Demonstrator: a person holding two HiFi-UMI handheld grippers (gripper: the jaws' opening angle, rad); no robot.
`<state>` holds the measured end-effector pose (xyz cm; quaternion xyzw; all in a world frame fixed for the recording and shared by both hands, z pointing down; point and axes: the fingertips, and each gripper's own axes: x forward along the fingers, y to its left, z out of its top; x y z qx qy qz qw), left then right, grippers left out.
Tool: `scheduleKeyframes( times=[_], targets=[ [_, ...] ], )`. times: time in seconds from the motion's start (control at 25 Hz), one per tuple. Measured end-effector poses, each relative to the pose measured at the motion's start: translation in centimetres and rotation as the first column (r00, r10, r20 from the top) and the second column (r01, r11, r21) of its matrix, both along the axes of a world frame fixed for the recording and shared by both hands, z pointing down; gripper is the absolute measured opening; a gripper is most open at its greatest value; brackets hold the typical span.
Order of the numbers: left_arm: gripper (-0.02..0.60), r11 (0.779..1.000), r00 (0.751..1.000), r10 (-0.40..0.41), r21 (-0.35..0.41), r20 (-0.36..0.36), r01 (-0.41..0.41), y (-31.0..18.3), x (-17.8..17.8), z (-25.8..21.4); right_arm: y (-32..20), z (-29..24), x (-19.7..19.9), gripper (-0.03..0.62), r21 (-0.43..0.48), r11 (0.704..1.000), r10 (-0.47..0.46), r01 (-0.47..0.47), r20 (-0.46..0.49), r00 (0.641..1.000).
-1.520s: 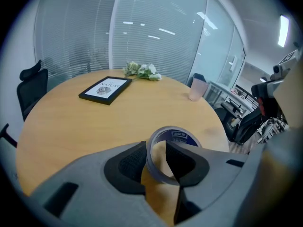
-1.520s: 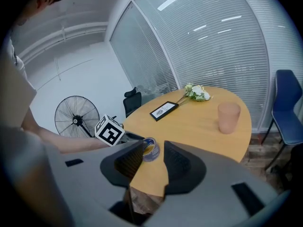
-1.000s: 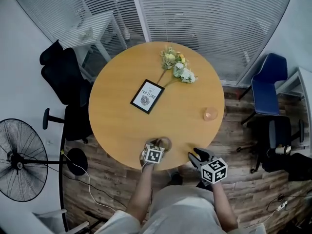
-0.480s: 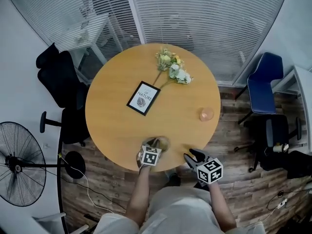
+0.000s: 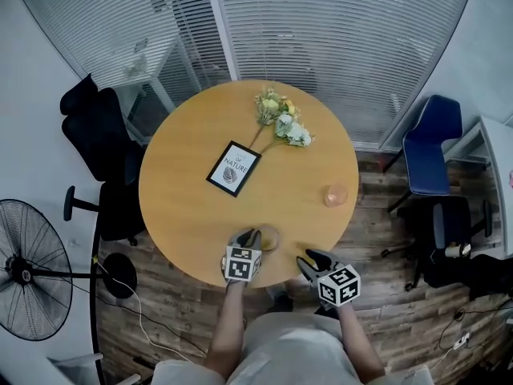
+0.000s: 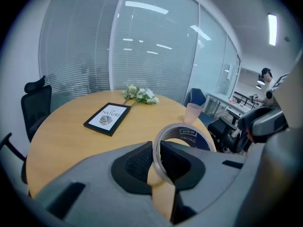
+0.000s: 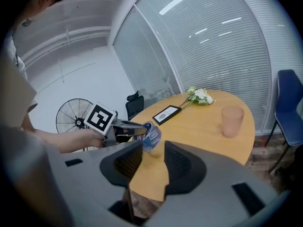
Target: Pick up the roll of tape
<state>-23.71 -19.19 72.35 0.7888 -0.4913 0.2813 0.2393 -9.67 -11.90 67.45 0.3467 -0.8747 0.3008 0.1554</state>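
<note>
Round wooden table (image 5: 192, 215) lies ahead of both tools, same as a second ago; only the camera framing has drifted a bit. Left gripper (image 5: 249, 237) sits over the near table edge, jaws clamped on one side of the tape ring's wall, one pad inside the ring and one outside; compared with a second ago it has come up off the tabletop with its grip unchanged. Right gripper (image 5: 308, 258) is just to the right of the left one at the table edge, jaws apart with nothing between them, in the same place as before. Framed picture (image 5: 234, 168) lies flat ahead and slightly left of the left gripper, unmoved. Flower bunch (image 5: 282, 119) is farther ahead, beyond the frame, unmoved. Pink cup (image 5: 335, 195) stands upright ahead and right of the left gripper, well apart. Roll of tape (image 6: 191, 136) was lying on the table at the near edge a second ago; now it is held on edge in the left jaws, and the right gripper view shows it (image 7: 150, 135) clear of the surface.
</note>
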Motion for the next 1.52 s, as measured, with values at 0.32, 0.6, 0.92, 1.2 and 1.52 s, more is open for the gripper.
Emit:
scheduleKeyframes(
  times=[0.32, 0.6, 0.92, 1.2, 1.52],
  targets=[
    [0.055, 0.997, 0.998, 0.018, 0.080, -0.062, -0.013, 0.1, 1.8, -4.8, -1.2, -0.5, 0.9, 0.140, 0.026, 0.998, 0.058, -0.058, 0.003, 0.998],
    [0.055, 0.986, 0.995, -0.009, 0.166, -0.104, 0.026, 0.6, 3.1, -9.1, -3.1, -2.0, 2.0, 0.140, 0.078, 0.990, 0.117, -0.118, 0.009, 0.993],
    [0.055, 0.973, 0.996, 0.000, 0.232, -0.090, 0.021, 0.7, 4.0, -11.7, -5.2, -3.9, 3.4, 0.138, 0.148, 0.972, 0.185, -0.183, 0.001, 0.983],
    [0.055, 0.972, 0.996, -0.006, 0.235, -0.094, 0.028, 1.4, 3.9, -11.5, -5.3, -4.2, 4.4, 0.133, 0.162, 0.963, 0.220, -0.214, -0.014, 0.976],
    [0.055, 0.973, 0.996, 0.013, 0.231, -0.088, 0.008, 1.6, 4.6, -11.2, -4.8, -3.4, 4.6, 0.129, 0.142, 0.968, 0.213, -0.208, -0.022, 0.977]
  ],
)
